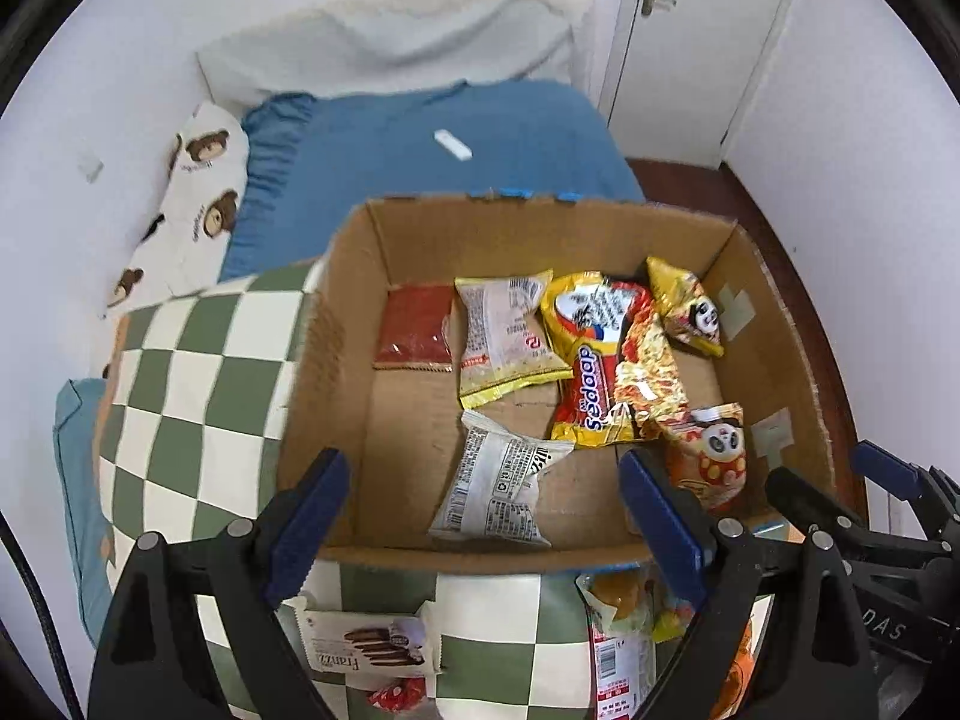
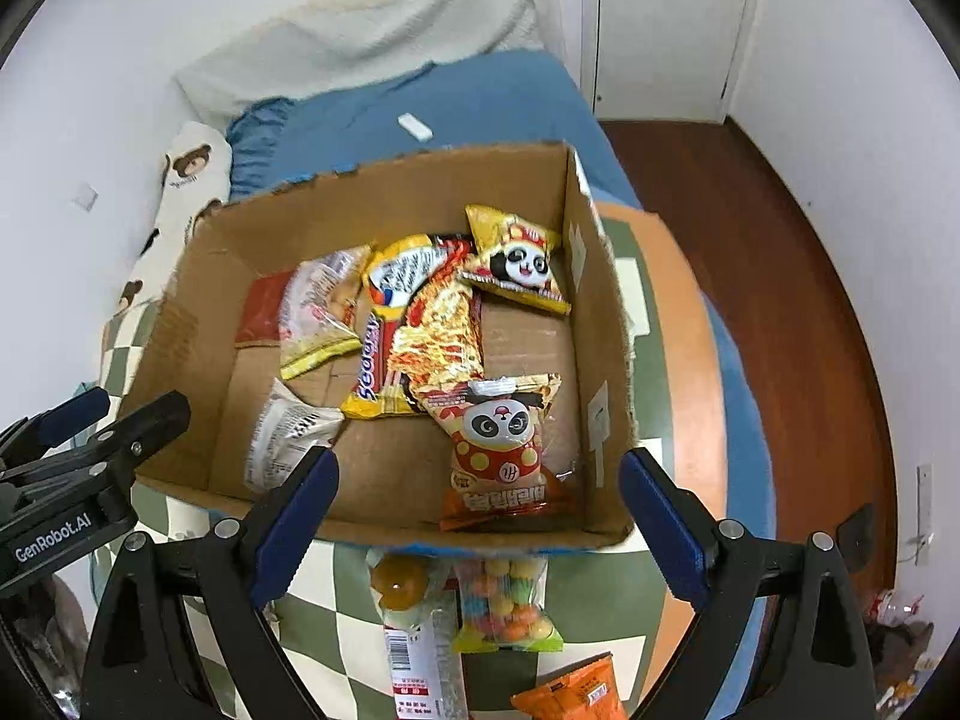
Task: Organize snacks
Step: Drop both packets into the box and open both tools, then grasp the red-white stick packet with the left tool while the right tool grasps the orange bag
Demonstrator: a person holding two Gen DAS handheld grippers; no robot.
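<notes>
Left wrist view: my left hand-held gripper (image 1: 483,525) hangs over the near wall of the cardboard box (image 1: 480,561), jaws spread wide w/ nothing between the pads. The box sits on a checked blanket (image 1: 180,372) on the bed. Loose snacks lie outside the box at my 6 o'clock: a Franzzi biscuit pack (image 1: 366,648) toward 7, long axis running 9-to-3, and a clear-wrapped snack w/ barcode (image 1: 618,654) toward 5, long axis 12-to-6. The biscuit pack looks nearest this side, I reckon.

Right wrist view: right hand-held gripper (image 2: 477,519) also gapes open, empty, poised over the box's near edge. Directly below at 6 o'clock, a bag of coloured candy balls (image 2: 507,606) lies just outside the box, long axis 12-to-6, w/ the barcode pack beside it toward 7 and an orange pack (image 2: 570,690) further toward 5. The candy bag is the right hand's closest pick imo; its target, the box interior, lies at 12.
</notes>
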